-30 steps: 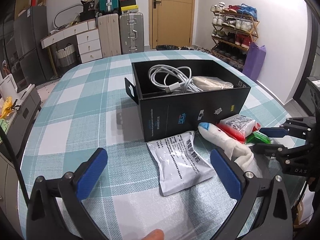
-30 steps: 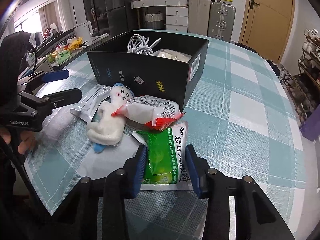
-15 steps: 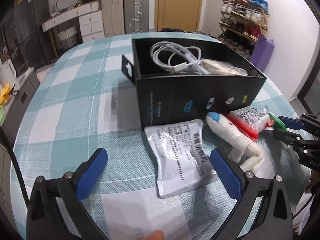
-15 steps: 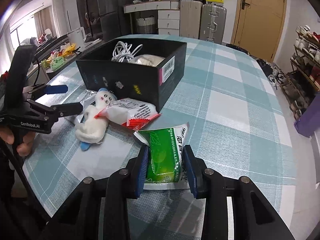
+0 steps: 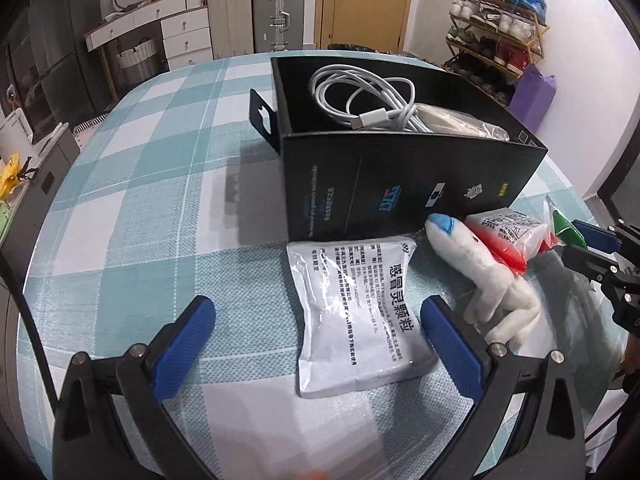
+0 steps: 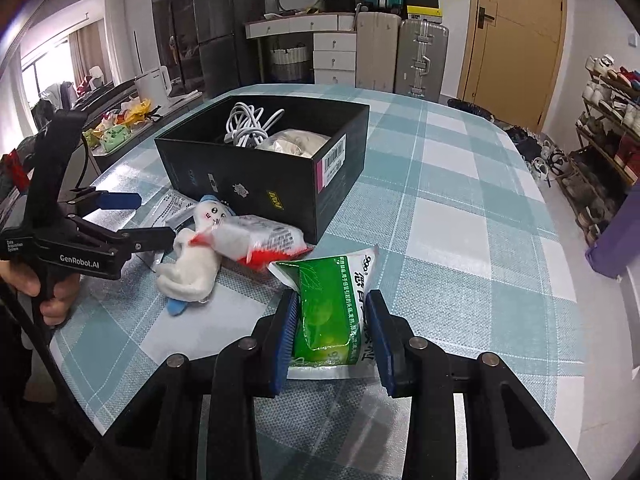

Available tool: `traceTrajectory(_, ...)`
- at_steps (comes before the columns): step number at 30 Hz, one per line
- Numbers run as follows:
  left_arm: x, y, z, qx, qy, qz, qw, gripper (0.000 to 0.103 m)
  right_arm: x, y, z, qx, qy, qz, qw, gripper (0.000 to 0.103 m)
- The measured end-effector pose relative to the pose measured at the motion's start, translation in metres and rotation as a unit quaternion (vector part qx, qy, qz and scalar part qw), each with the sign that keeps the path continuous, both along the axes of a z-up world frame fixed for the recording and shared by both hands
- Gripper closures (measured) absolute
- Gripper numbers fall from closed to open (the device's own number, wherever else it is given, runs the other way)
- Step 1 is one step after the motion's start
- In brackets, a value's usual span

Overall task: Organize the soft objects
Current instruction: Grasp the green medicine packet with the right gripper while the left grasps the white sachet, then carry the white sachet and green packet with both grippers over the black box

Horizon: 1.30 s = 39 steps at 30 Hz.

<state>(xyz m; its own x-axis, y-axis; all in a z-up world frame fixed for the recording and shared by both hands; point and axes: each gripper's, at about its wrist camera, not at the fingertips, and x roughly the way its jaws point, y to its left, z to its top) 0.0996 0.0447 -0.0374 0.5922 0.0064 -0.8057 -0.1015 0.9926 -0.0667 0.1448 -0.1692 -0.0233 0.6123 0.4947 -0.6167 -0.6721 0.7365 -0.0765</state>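
Observation:
My right gripper (image 6: 332, 336) is shut on a green and white sachet (image 6: 334, 312) and holds it above the table, near the black box (image 6: 280, 172). The box holds a white cable (image 5: 360, 100) and a pale pouch (image 6: 294, 146). In front of the box lie a silver-white sachet (image 5: 352, 312), a white plush toy with a blue tip (image 5: 480, 268) and a red and white packet (image 5: 508, 236). My left gripper (image 5: 316, 344) is open and empty, its fingers either side of the silver-white sachet's near end. It also shows in the right wrist view (image 6: 132, 216).
The round table has a teal and white checked cloth (image 5: 140, 160). A shoe rack (image 5: 496, 40) and purple bag (image 5: 536, 96) stand at the right. Suitcases (image 5: 256, 16), drawers and a door stand behind. A side cabinet (image 6: 120, 128) with small items is at the left.
My right gripper has lifted the green sachet and drawn it back from the other packets. My left gripper has moved closer over the silver-white sachet, still open.

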Motion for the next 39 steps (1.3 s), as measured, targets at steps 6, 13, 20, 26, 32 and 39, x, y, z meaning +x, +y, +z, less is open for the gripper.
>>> traceTrajectory(6, -0.001, -0.003, 0.003, -0.002, -0.008, -0.014, 0.9999, 0.012, -0.003, 0.001, 0.001, 0.001, -0.004, 0.003, 1.000, 0.068)
traceTrajectory(13, -0.007, -0.005, 0.006, 0.003, -0.017, -0.025, 0.9995, 0.044, -0.008, 0.002, 0.004, 0.003, -0.012, 0.009, 1.000, 0.068)
traceTrajectory(20, -0.011, -0.002, 0.010, -0.011, -0.028, -0.028, 0.9992, 0.070, -0.011, 0.000, 0.009, 0.009, -0.020, 0.009, 1.000, 0.068)
traceTrajectory(26, -0.015, -0.003, 0.014, -0.010, -0.038, -0.036, 0.9986, 0.072, -0.012, -0.002, 0.013, 0.016, -0.027, 0.009, 0.999, 0.068)
traceTrajectory(32, -0.019, -0.002, 0.023, -0.011, -0.058, -0.036, 0.9976, 0.072, -0.014, -0.005, 0.019, 0.028, -0.036, 0.009, 0.999, 0.068)
traceTrajectory(39, -0.029, 0.004, 0.045, -0.019, -0.094, -0.032, 0.9949, 0.072, -0.019, -0.007, 0.028, 0.049, -0.046, 0.012, 0.998, 0.068)
